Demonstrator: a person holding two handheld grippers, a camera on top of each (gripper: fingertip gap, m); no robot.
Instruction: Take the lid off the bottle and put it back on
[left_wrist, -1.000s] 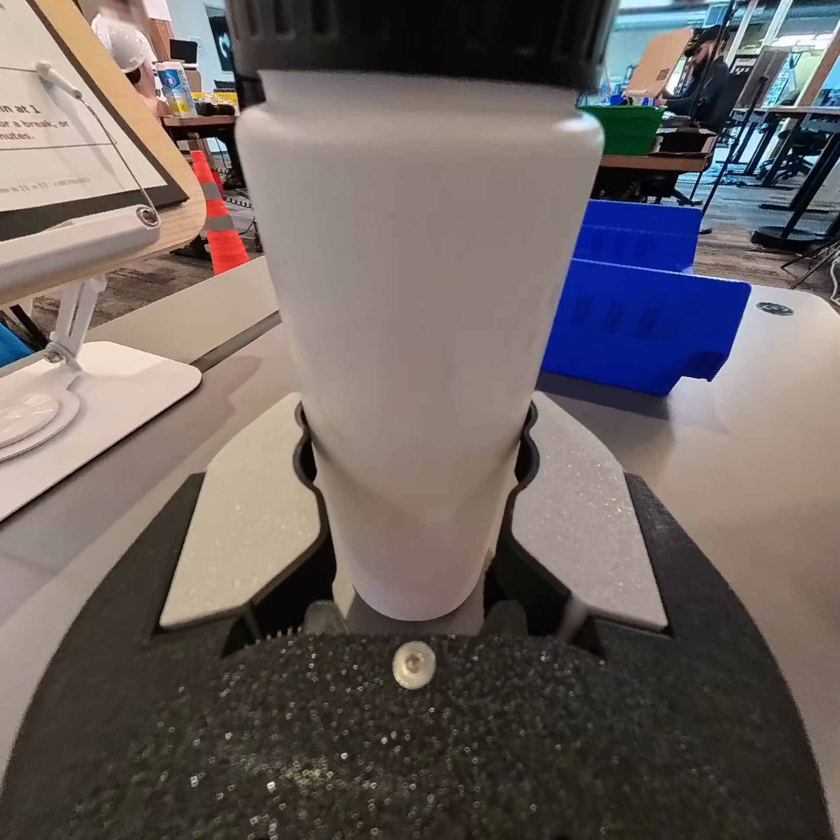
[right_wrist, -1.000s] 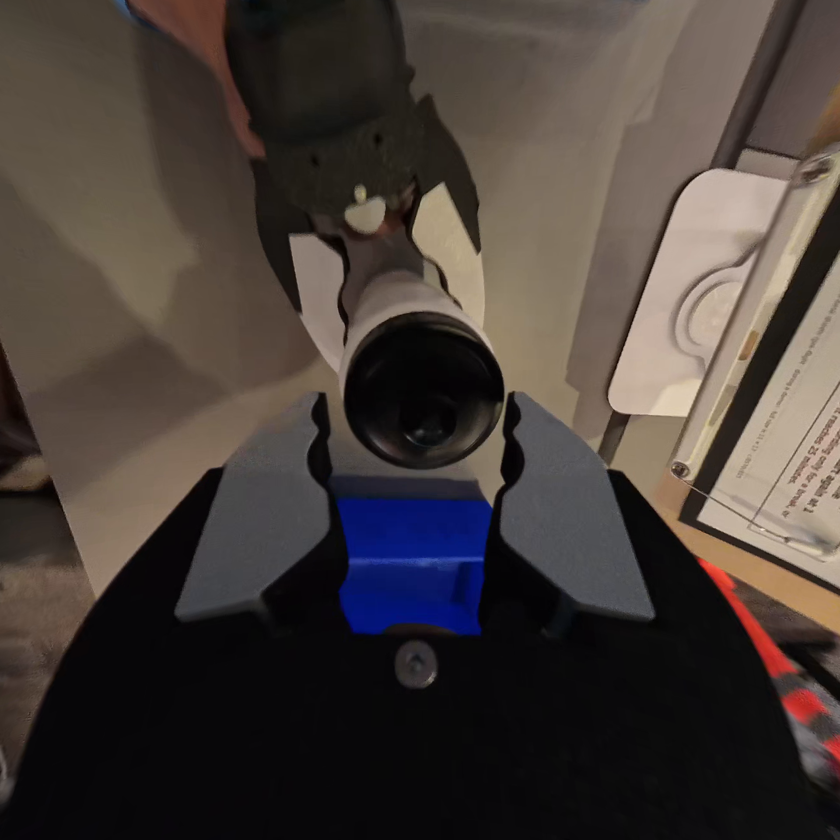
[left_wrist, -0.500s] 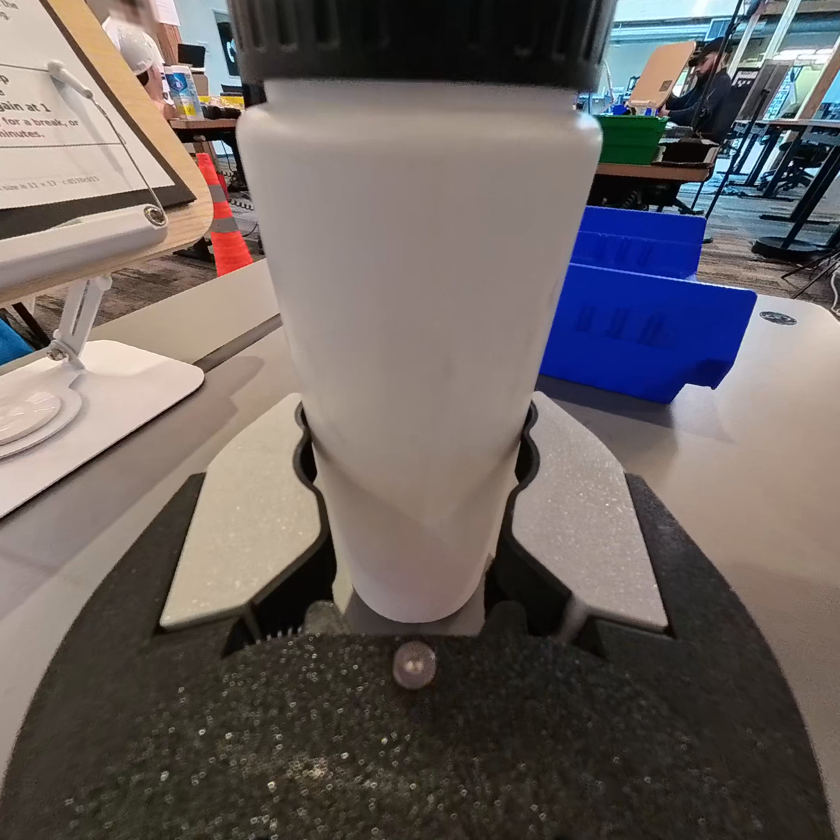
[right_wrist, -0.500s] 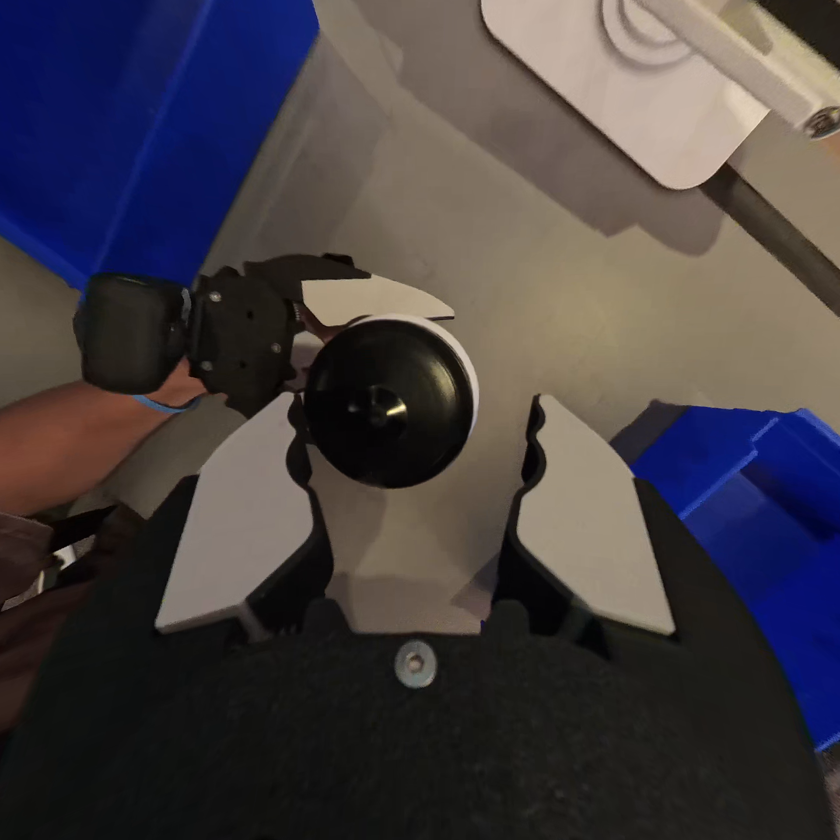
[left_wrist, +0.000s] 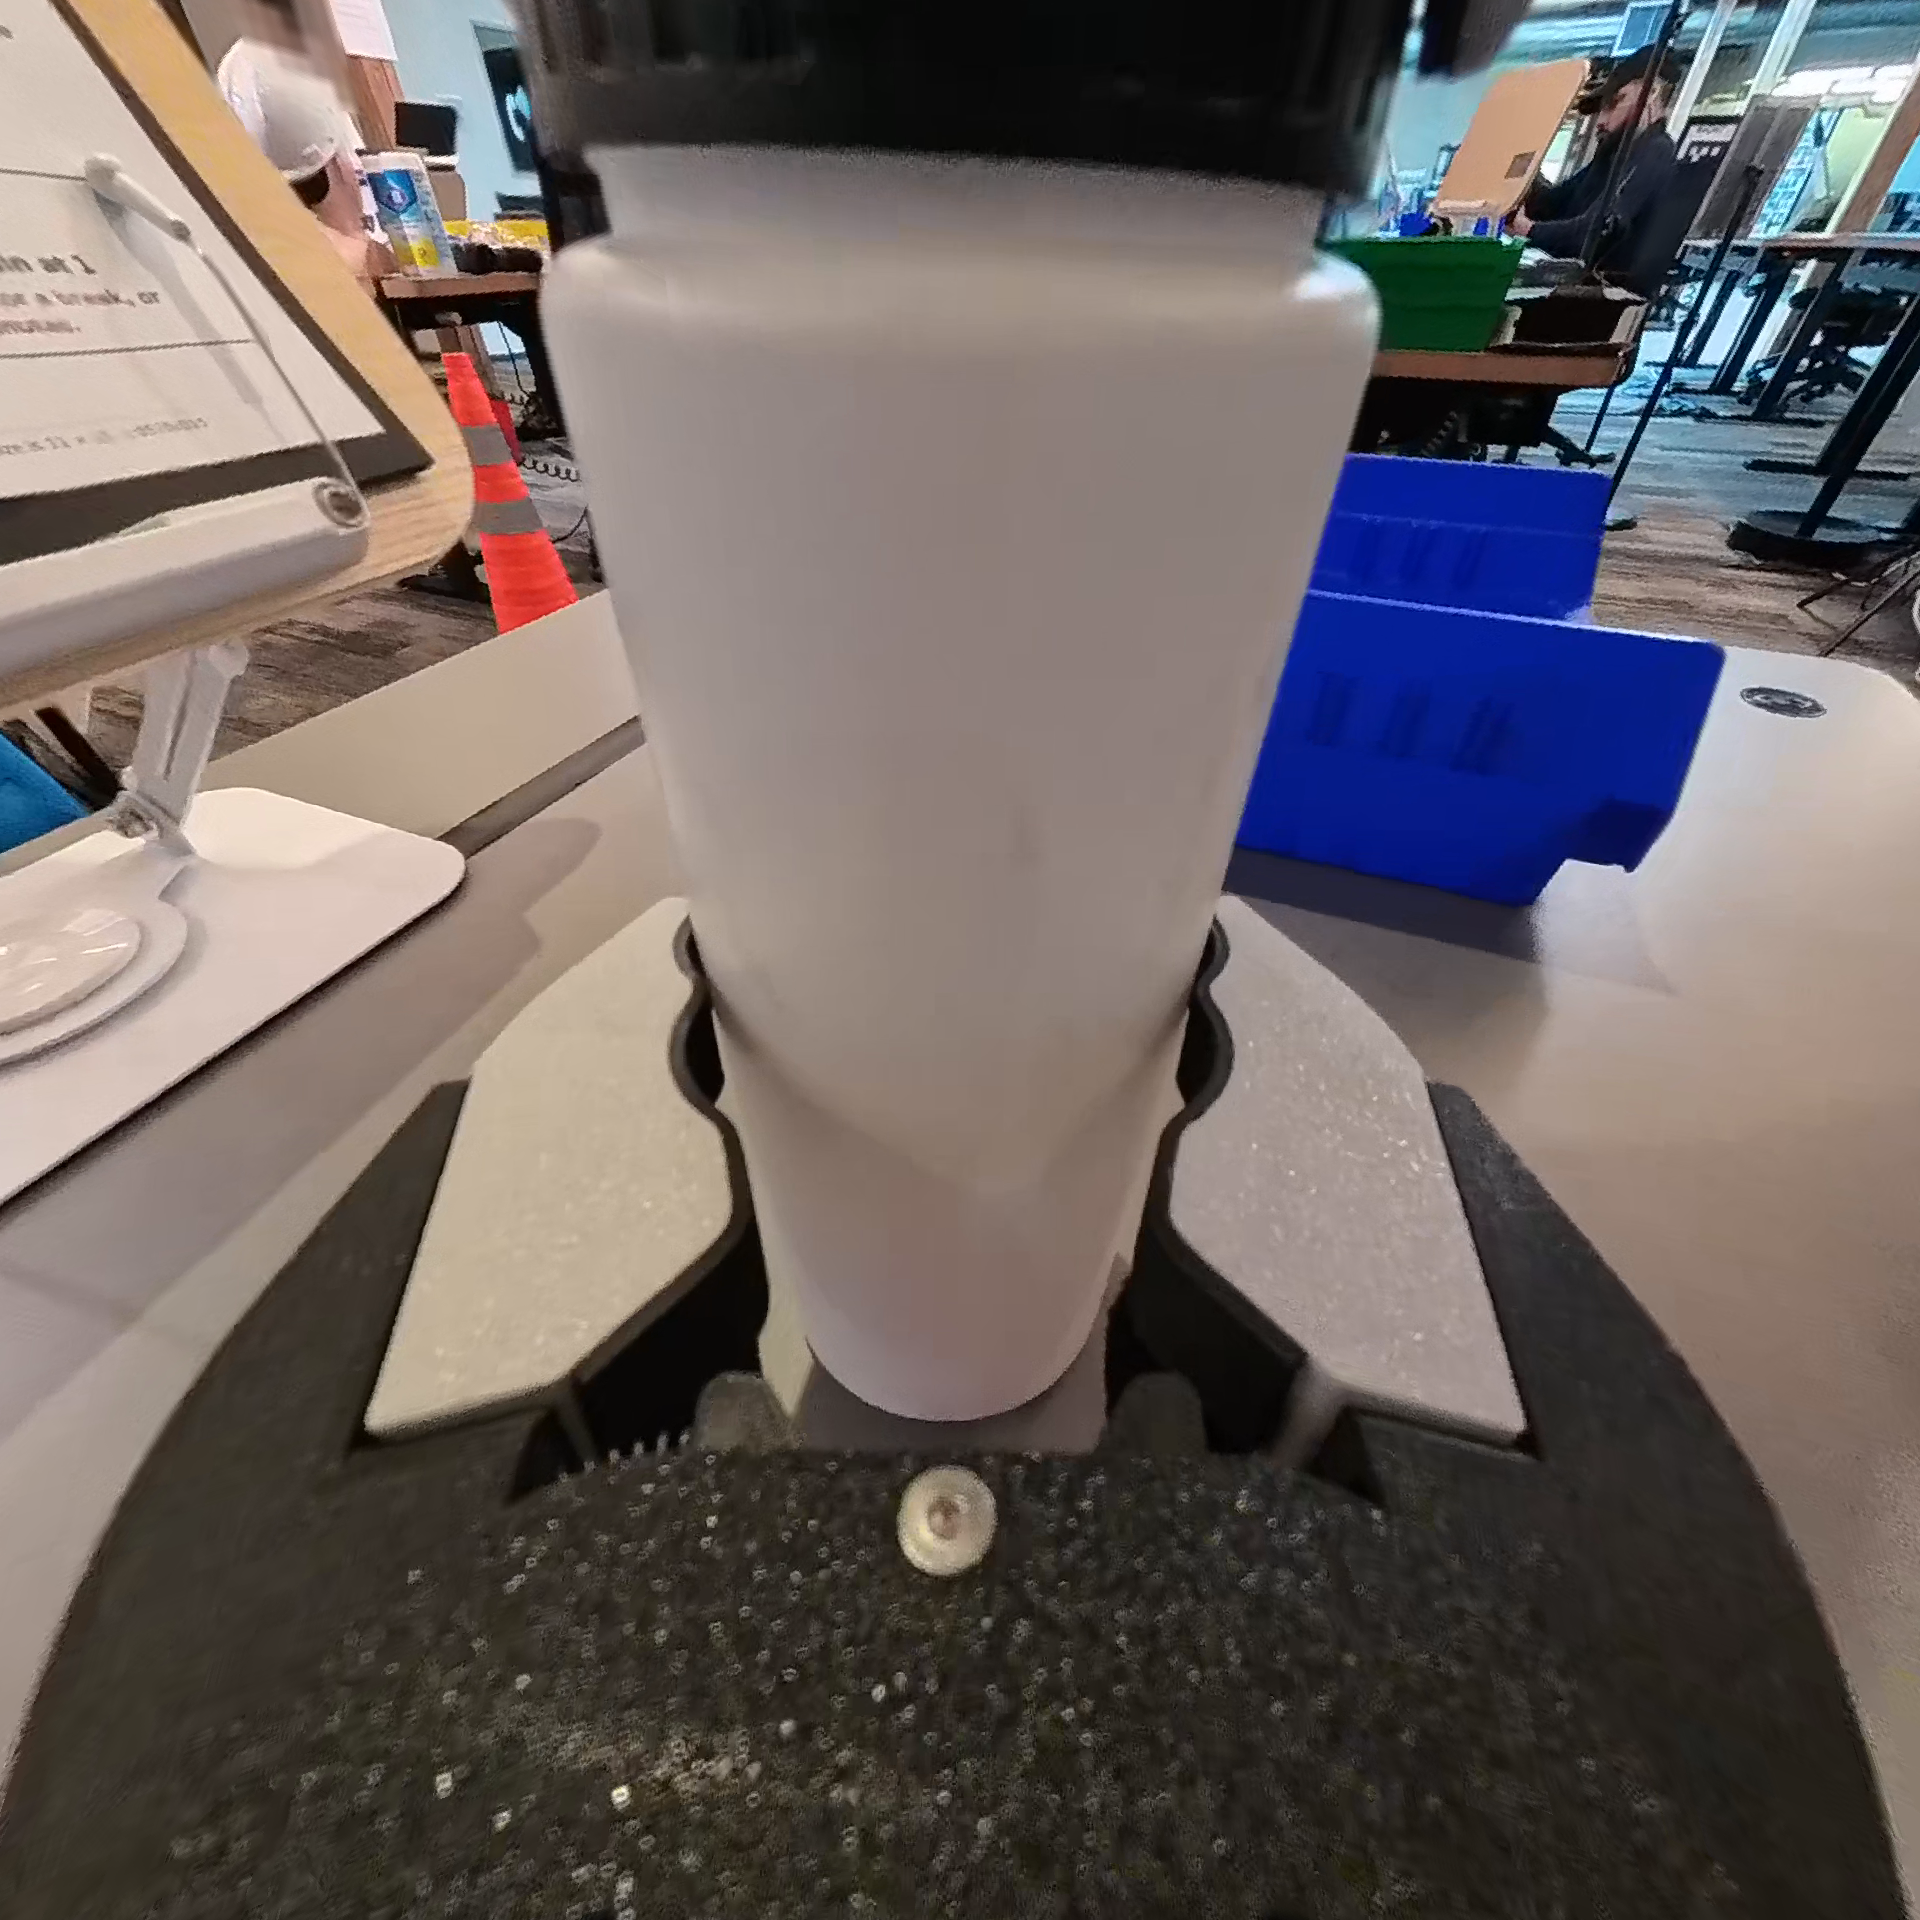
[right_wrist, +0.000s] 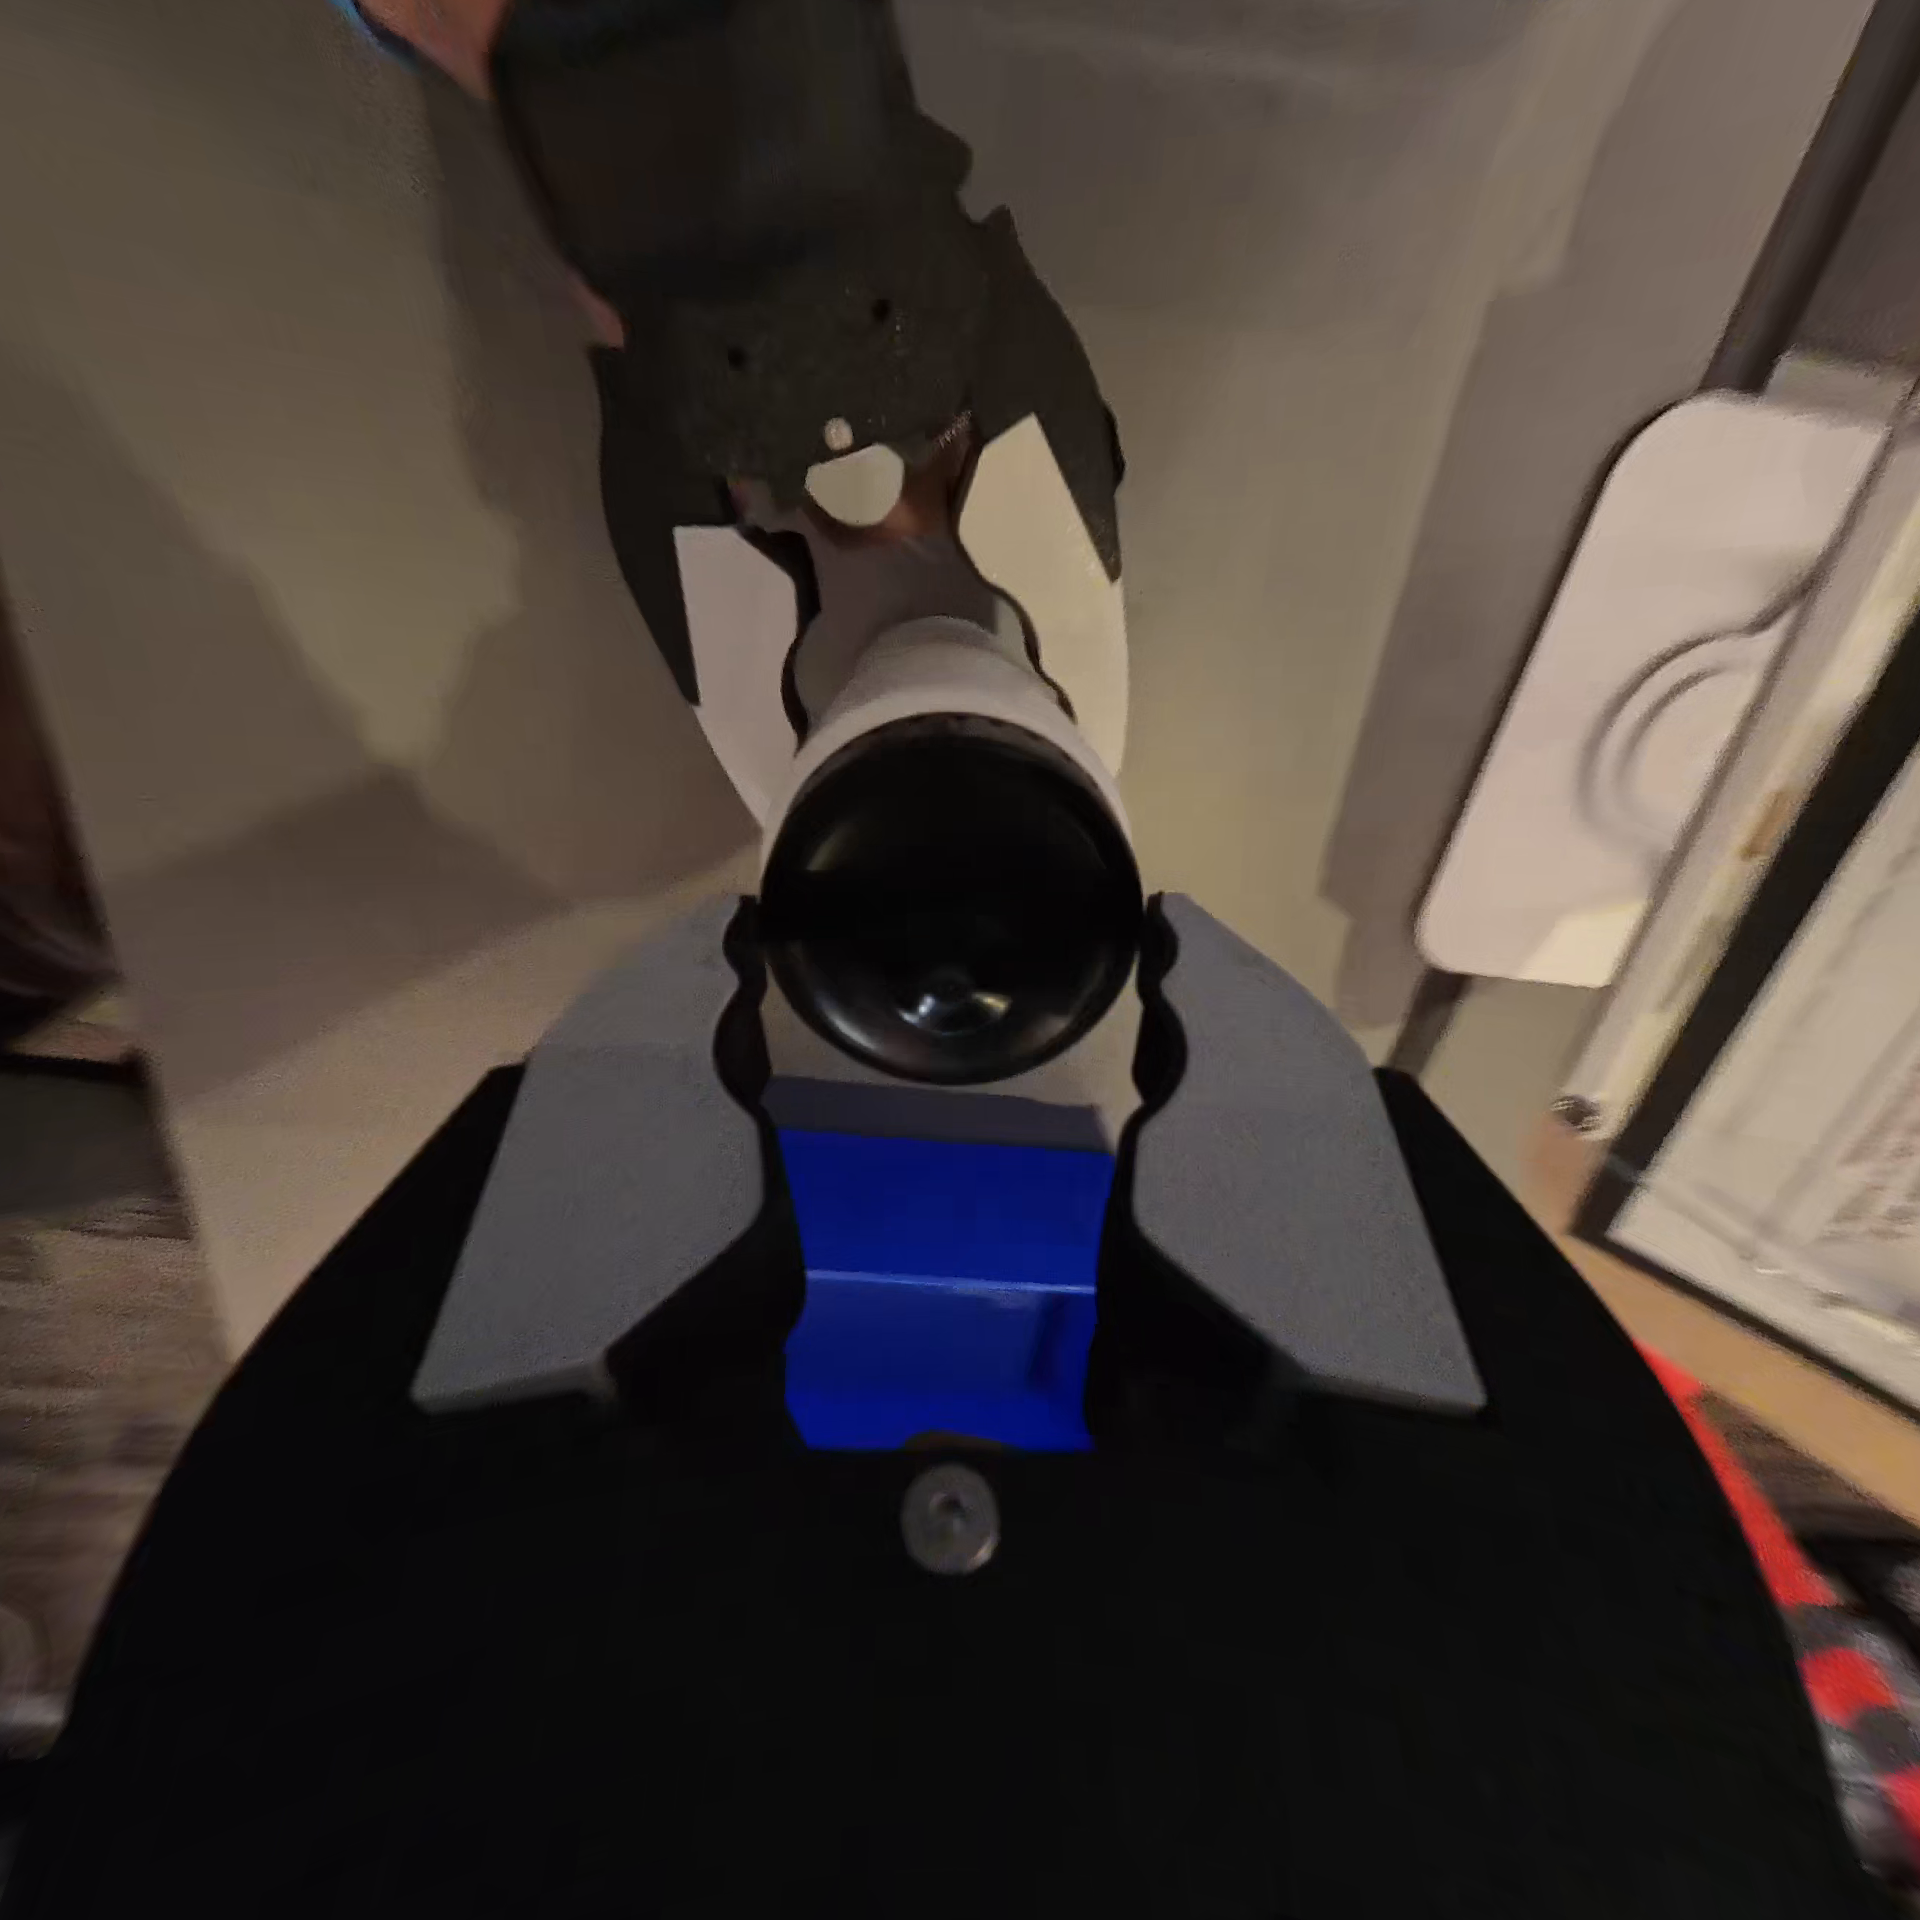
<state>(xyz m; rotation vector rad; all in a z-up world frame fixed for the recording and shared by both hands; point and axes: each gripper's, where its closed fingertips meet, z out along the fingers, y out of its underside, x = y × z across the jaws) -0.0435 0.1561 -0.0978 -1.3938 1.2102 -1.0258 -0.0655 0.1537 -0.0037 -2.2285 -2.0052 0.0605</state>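
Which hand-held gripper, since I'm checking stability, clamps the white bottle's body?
The left hand-held gripper: its pads press the white bottle low down. The right hand-held gripper is at the black lid.

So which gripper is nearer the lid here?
Right. The right gripper has its fingers on either side of the black lid, looking down on it. The left gripper grips the white bottle low on its body, far below the lid.

Left gripper (left_wrist: 951, 1039) jaws clamp low; right gripper (right_wrist: 948, 987) jaws close from above.
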